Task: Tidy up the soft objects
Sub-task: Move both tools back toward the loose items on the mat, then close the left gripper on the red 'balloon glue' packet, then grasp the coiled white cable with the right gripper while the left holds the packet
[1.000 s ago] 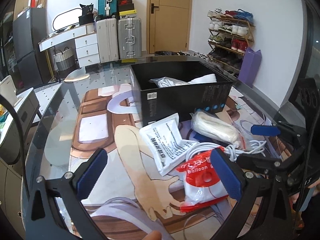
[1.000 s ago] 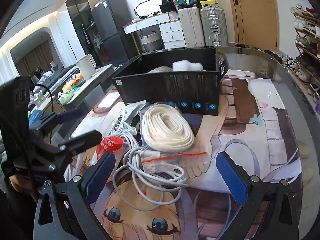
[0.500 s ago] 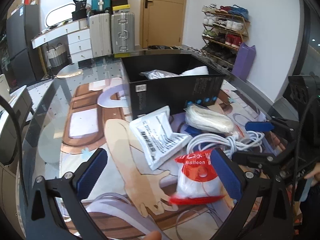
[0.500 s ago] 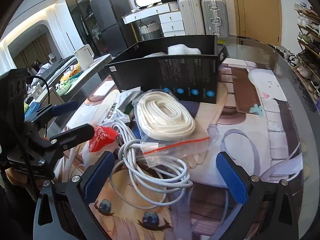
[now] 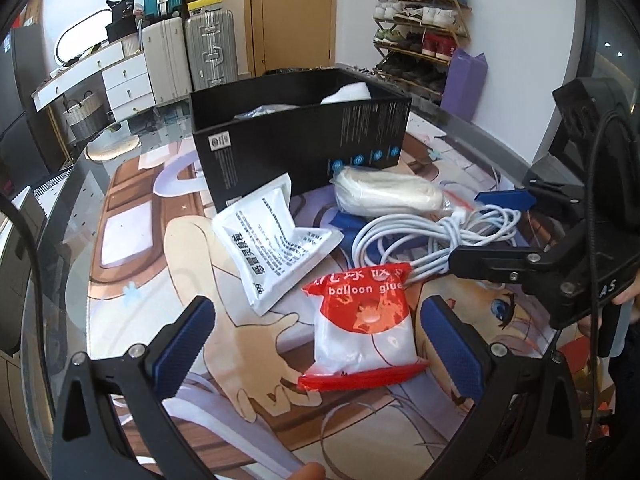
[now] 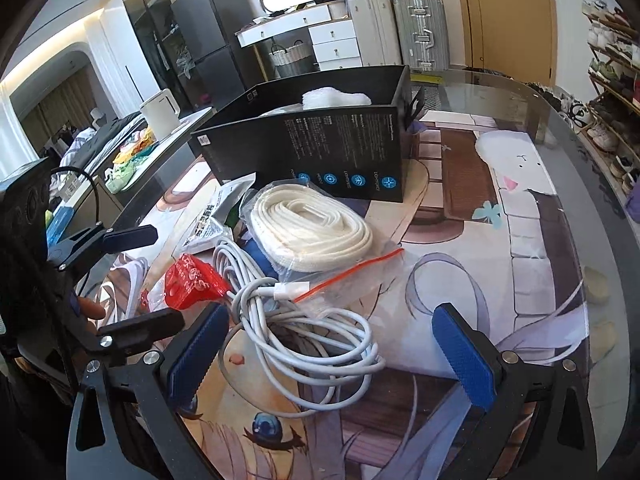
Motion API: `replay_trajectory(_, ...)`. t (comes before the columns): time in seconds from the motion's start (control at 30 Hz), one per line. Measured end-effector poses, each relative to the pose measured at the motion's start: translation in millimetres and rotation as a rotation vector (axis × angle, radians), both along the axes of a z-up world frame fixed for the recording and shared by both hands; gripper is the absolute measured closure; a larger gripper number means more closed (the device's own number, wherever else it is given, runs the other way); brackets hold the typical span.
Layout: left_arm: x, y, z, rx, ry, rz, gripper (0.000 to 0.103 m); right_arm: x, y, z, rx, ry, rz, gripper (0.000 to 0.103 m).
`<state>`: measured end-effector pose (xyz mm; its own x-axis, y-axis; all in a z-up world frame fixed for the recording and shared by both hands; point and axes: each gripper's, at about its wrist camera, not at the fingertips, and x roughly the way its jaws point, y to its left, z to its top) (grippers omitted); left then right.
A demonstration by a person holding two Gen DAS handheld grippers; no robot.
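Observation:
A red and white balloon glue packet (image 5: 362, 332) lies between the open fingers of my left gripper (image 5: 320, 344). Behind it rest a white printed pouch (image 5: 272, 240), a coiled white cable (image 5: 424, 236) and a clear bag of white cord (image 5: 384, 194). An open black box (image 5: 304, 144) stands beyond, with white soft items inside. In the right wrist view my right gripper (image 6: 330, 354) is open around the white cable (image 6: 304, 336), with the bagged cord (image 6: 312, 232) and black box (image 6: 316, 152) beyond it. The red packet (image 6: 192, 284) lies at its left.
The pile sits on a glass table with a cartoon print mat (image 6: 520, 240). Suitcases (image 5: 188, 56), white drawers and a door stand at the back. A shoe rack (image 5: 420, 36) and a purple bag (image 5: 466, 84) line the right wall.
Both grippers have moved closer to the pile and lower. The left now frames the red packet; the right now straddles the cable coil. Both stay open.

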<state>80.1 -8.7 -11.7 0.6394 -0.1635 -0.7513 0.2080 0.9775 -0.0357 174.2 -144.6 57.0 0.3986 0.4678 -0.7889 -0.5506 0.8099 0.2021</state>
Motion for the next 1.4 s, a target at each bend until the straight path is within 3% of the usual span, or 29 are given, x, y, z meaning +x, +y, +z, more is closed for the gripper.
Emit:
replay_trajectory(0.37,3.6,0.6,-6.6,0.022,0.032,0.008,0.000,-6.0,3.6,-3.0,-0.023,-0.015,0.027,0.001)
replay_trajectory(0.9,3.8,-4.7,-11.6,0.032,0.063,-0.016,0.001,-11.7,13.8,-3.2,0.041,-0.015,0.016,0.001)
replay_trajectory(0.97,2.9,-6.5,-10.9,0.031,0.060,-0.030,0.002,-12.5,14.9,-3.1,0.035,-0.021,0.019,0.005)
replay_trajectory(1.1,-0.5,-9.1,-7.2,0.025,0.040,-0.048,0.018,-11.2,12.4,-1.6,0.037,-0.023,0.015,0.026)
replay_trajectory(1.3,-2.5,-4.1,-0.4,-0.007,0.023,-0.059,0.056,-10.5,5.8,0.2,0.071,0.003,0.061,0.035)
replay_trajectory(1.4,-2.3,1.0,0.9,-0.032,0.024,-0.053,0.059,-10.3,3.1,0.8,0.101,0.010,0.069,0.037)
